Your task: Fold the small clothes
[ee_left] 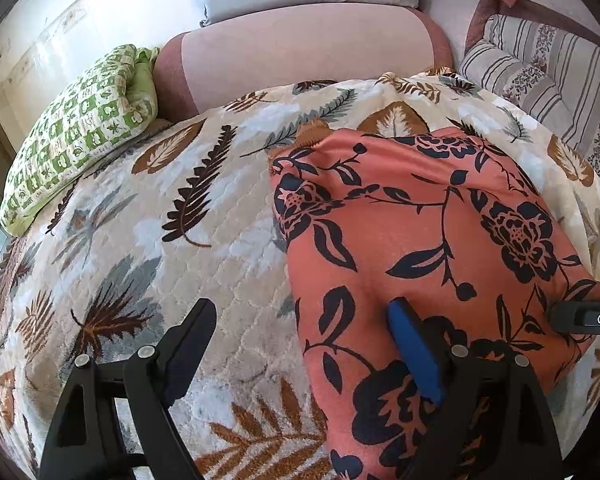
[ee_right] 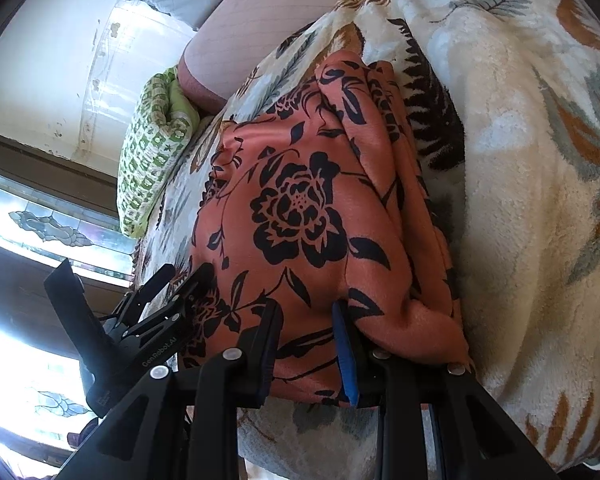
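Left wrist view: a cream quilted bedspread with brown and grey leaf print [ee_left: 148,264] covers the bed, with one green-and-white checked pillow [ee_left: 80,132] at its far left and a striped cushion [ee_left: 548,76] far right. One folded orange garment with black flower print [ee_left: 420,240] lies on the bedspread. The left gripper [ee_left: 300,320] gapes wide, one finger resting on the garment. The right gripper [ee_right: 304,316] stands partly open around the garment's near edge.
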Demonstrator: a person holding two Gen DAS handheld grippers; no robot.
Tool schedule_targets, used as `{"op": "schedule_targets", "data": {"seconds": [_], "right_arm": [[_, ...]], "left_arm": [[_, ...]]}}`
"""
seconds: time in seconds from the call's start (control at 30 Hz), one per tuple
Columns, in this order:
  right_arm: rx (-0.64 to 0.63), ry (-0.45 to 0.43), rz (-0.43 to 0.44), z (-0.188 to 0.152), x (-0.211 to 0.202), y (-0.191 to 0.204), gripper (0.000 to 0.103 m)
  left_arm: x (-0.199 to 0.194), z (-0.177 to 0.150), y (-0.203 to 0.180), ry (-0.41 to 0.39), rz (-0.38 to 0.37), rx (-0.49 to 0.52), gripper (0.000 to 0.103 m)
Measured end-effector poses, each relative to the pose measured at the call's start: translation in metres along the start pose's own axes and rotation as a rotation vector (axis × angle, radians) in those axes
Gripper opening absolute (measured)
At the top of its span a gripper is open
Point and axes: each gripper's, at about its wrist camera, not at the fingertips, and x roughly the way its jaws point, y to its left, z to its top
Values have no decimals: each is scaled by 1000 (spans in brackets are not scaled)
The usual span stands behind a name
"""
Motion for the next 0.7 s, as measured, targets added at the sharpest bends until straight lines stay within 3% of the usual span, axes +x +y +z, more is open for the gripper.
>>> {"op": "schedule_targets", "data": {"seconds": [0.7], "right_arm": [[-6, -3, -11, -1, 1, 4, 31]], "left_arm": [[2, -3, 3, 23, -28, -30, 89]]}}
